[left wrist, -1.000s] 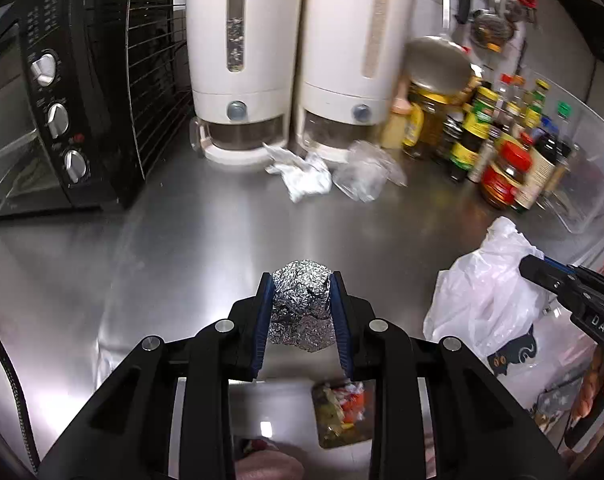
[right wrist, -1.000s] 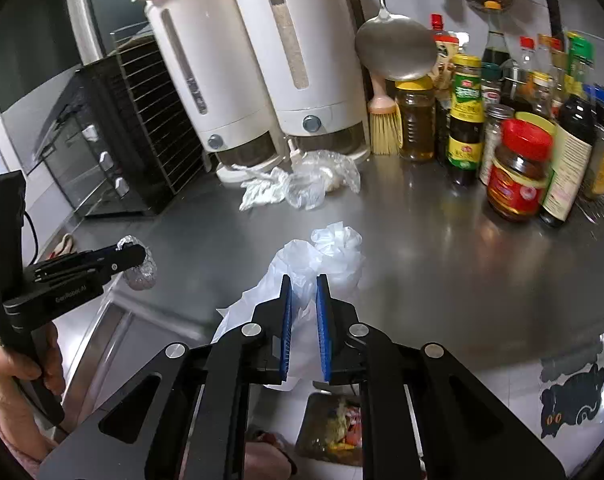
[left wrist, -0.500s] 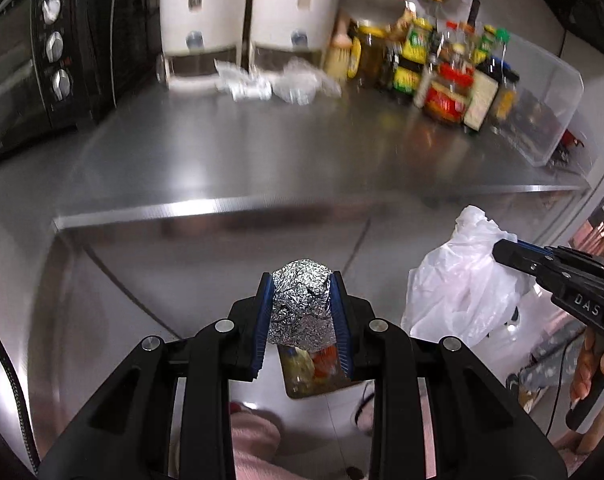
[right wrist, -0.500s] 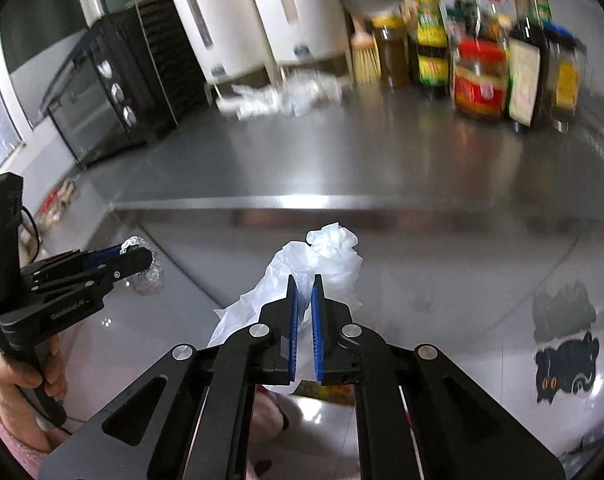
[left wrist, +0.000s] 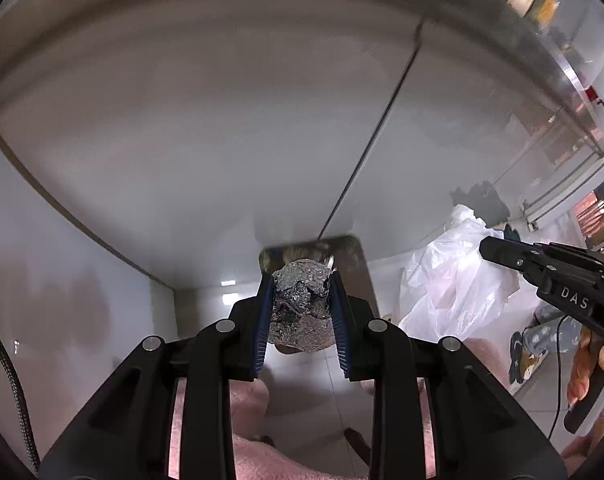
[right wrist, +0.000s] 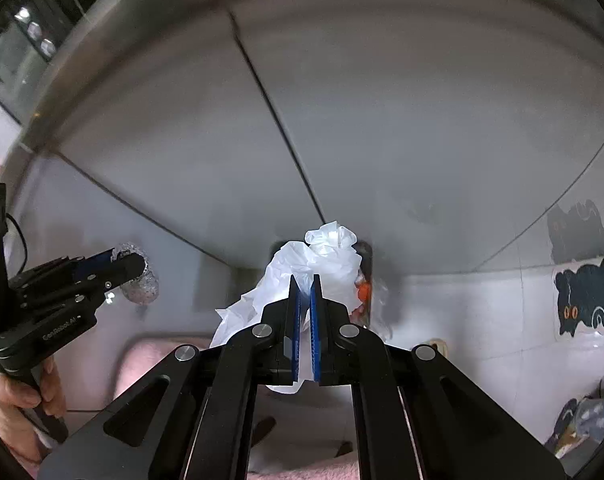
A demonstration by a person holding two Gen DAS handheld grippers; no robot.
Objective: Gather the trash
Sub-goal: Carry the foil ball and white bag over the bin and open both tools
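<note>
Left wrist view: only readable writing is "DAS" in white on the side of the right gripper (left wrist: pixel 490 249), way off to the right of the foil ball (left wrist: pixel 300 292). The ball is crumpled silver foil, dull and creased, and the left gripper (left wrist: pixel 301 300) has its blue pads clamped on both its sides. Right behind the ball sits a shiny metal bin (left wrist: pixel 348 252). A white plastic bag (left wrist: pixel 454 280) hangs to its right.

Right wrist view: the left gripper body reads "CanRobot AI", roughly, it's tiny. The right gripper's jaws are pinched on the thin, wrinkly, see-through white bag, left of a black cat sticker (right wrist: pixel 584 296).
</note>
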